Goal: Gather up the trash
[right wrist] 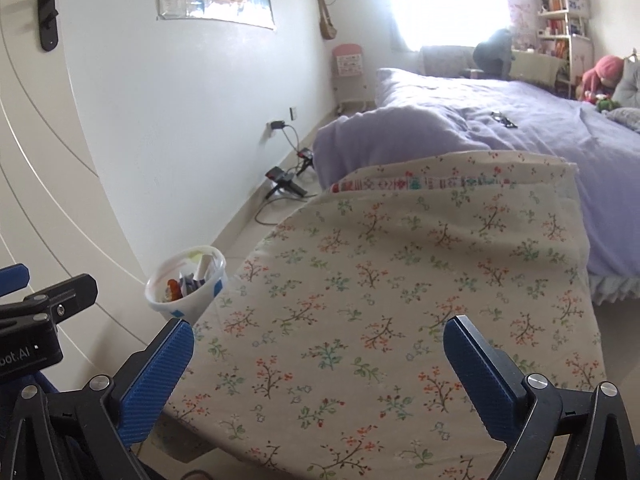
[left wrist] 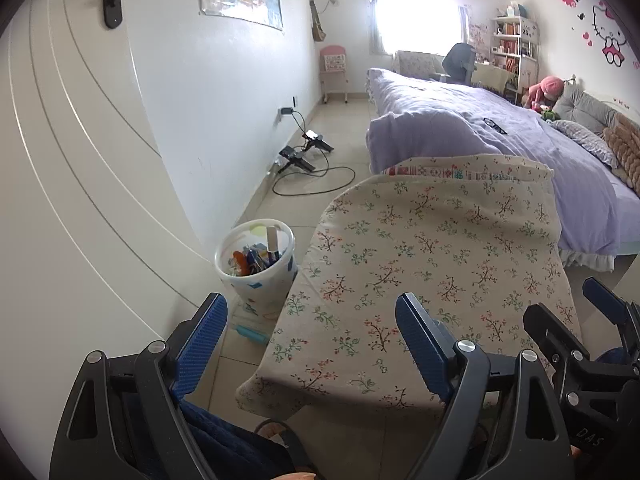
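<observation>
A white plastic trash bin (left wrist: 256,264) stands on the tiled floor against the wall, left of a table covered by a floral cloth (left wrist: 432,280). It holds several colourful wrappers and a white strip. It also shows in the right wrist view (right wrist: 188,284). My left gripper (left wrist: 312,320) is open and empty, above the table's near left edge. My right gripper (right wrist: 320,340) is open and empty, over the near part of the floral cloth (right wrist: 400,300). The right gripper also shows at the right edge of the left wrist view (left wrist: 600,344).
A small teal and white item (left wrist: 250,332) lies on the floor by the bin's base. A white door (left wrist: 60,200) is at the left. Chargers and a black cable (left wrist: 312,168) lie along the wall. A bed with a purple cover (left wrist: 500,128) stands behind the table.
</observation>
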`<action>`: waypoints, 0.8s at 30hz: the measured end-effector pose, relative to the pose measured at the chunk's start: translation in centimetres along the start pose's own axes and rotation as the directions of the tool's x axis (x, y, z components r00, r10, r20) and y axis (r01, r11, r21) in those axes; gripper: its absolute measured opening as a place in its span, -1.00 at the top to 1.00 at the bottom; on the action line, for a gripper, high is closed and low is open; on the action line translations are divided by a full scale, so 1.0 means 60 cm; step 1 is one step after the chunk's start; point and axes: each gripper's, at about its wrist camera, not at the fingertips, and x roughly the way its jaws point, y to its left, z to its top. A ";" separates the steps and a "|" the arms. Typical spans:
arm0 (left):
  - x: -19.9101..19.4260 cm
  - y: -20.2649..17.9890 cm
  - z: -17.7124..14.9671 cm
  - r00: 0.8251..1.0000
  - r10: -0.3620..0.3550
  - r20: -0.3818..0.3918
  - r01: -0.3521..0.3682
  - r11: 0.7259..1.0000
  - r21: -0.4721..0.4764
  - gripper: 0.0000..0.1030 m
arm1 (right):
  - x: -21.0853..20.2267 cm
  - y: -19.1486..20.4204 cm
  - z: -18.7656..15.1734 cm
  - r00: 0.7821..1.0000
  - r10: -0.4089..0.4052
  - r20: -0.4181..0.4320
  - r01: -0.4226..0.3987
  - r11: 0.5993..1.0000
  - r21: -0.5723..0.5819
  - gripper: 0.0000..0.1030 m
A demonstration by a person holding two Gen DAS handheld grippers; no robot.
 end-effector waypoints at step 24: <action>0.016 -0.005 -0.007 1.000 -0.004 -0.019 0.004 1.000 0.003 -0.72 | 0.012 -0.006 -0.005 1.000 0.004 -0.018 -0.004 1.000 0.002 -1.00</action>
